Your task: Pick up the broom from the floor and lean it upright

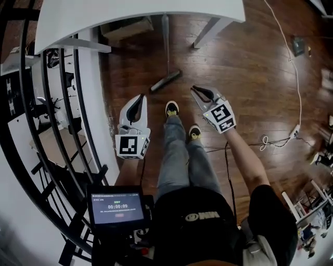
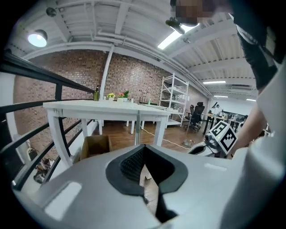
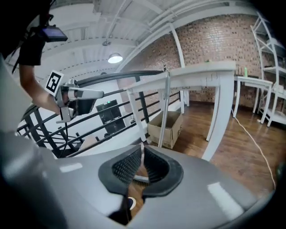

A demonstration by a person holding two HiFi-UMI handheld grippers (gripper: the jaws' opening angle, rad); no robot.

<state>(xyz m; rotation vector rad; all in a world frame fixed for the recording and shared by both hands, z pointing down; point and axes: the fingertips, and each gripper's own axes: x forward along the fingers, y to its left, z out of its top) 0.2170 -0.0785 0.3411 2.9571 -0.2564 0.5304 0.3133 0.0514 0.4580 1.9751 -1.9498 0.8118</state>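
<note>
The broom stands upright: its dark head (image 1: pixel 166 81) rests on the wood floor and its thin grey handle (image 1: pixel 166 41) rises to the edge of the white table (image 1: pixel 130 15). The handle (image 2: pixel 137 129) appears straight ahead in the left gripper view, and the same handle (image 3: pixel 166 112) leans on the table edge in the right gripper view. My left gripper (image 1: pixel 139 98) hangs left of the broom head, shut and empty. On the other side, my right gripper (image 1: pixel 193 89) has its tips together with nothing held. Neither touches the broom.
A cardboard box (image 1: pixel 125 26) sits under the table beside the broom. A black railing (image 1: pixel 52 104) runs along the left. A white cable (image 1: pixel 291 62) trails over the floor at right. The person's shoes (image 1: pixel 172 108) stand just behind the broom head.
</note>
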